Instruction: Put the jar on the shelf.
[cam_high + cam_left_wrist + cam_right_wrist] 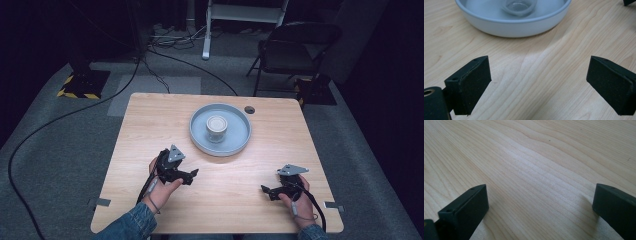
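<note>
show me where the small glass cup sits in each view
High view: the glass cup stands in the middle of the grey dish, just past the table's centre.
Left gripper view: the cup's lower part shows at the top edge, inside the dish, beyond the open jaws.
Right gripper view: bare wooden table between the open jaws; the cup is not in this picture.
Shared landmark: the pale wood grain of the table top.

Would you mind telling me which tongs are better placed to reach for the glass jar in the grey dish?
Probably the left tongs: open, nearer, and pointing toward the glass jar in the grey dish. The right tongs face bare table.
</note>
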`<state>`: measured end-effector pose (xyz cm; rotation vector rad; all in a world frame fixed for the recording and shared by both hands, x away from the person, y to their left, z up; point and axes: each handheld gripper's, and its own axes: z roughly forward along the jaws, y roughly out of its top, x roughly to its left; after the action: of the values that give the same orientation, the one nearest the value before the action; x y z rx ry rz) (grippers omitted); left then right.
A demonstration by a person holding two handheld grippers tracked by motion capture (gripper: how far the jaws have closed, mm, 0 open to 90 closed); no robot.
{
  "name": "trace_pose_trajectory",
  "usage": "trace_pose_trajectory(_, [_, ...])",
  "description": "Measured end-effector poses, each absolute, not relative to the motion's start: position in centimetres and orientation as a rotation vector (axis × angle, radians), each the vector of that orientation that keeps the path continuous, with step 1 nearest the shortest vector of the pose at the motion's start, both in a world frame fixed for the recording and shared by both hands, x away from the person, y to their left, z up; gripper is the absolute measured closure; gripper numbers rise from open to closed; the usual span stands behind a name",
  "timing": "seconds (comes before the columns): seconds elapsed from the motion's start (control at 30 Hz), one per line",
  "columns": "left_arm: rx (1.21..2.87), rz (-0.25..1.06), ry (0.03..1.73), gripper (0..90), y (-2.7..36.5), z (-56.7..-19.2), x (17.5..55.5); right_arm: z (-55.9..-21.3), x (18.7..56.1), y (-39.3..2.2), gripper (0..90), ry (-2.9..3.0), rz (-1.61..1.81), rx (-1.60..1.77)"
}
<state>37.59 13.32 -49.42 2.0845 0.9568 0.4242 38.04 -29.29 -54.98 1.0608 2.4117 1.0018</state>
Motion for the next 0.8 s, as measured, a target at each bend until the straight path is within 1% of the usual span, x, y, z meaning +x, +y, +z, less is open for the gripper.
trace_pose_trajectory(0.23, [2.096,0.412,0.979,5.4,13.7,-50.9,37.0,-55.0,38.0,-29.3,0.2,2.412,1.002,1.061])
trace_pose_trajectory(0.37, [2.147,0.393,0.981,4.8,13.5,-51.3,36.8,-55.0,38.0,-29.3,0.2,2.412,1.002,1.061])
trace_pose_trajectory(0.5, [2.143,0.389,0.990,6.5,13.5,-52.0,36.4,-55.0,38.0,-29.3,0.2,2.412,1.002,1.061])
trace_pose_trajectory(0.8, [2.208,0.365,1.025,5.9,13.5,-53.1,36.3,-55.0,38.0,-29.3,0.2,2.411,1.002,1.061])
